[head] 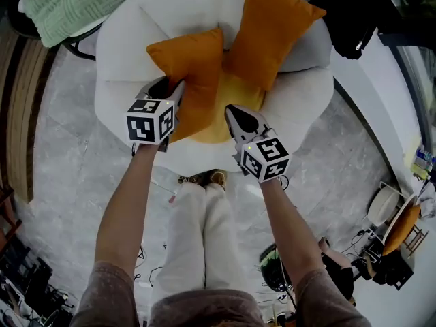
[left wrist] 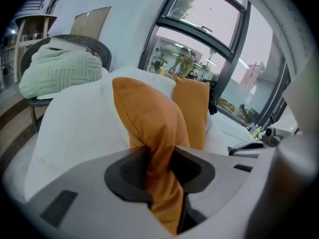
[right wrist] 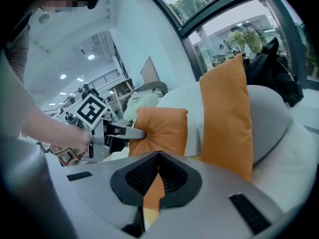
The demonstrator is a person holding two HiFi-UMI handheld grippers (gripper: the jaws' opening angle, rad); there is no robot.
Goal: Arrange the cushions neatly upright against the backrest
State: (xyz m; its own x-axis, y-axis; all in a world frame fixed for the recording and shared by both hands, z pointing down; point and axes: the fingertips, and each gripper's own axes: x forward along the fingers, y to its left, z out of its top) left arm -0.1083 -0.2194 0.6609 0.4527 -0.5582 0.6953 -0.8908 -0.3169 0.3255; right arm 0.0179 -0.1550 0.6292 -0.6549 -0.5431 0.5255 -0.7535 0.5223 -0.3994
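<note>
White, puffy upholstery covers the rounded armchair (head: 122, 53), which stands on a pale grey, marble-patterned floor (head: 75, 169). A strip of wooden boards (head: 20, 114) runs along the floor's left edge. Behind the armchair tall dark-framed windows (left wrist: 209, 39) look out on greenery and buildings. To its left a dark wicker chair (left wrist: 94, 46) carries a pale green knitted throw (head: 75, 5), and a black garment (head: 354, 19) is draped at the armchair's right shoulder.

One orange cushion (head: 272, 29) stands upright on its narrow end against the backrest on the right side. A second orange cushion (head: 194, 67) sits just beside it on the left of the seat, raised on edge over a yellow seat pad (head: 221, 107). Whether it touches the backrest cannot be told.

The left claw (head: 165, 87) is clenched on this second cushion's left edge, with the fabric bunched between its dark pads. The right claw (head: 237, 113) is closed with its jaws together, empty, above the front of the yellow pad. Only a sliver of orange shows through the slit below its pads.

Each claw's cube bears black-and-white square marker patterns. The person's white trousers (head: 197, 237) and shoes show below.
</note>
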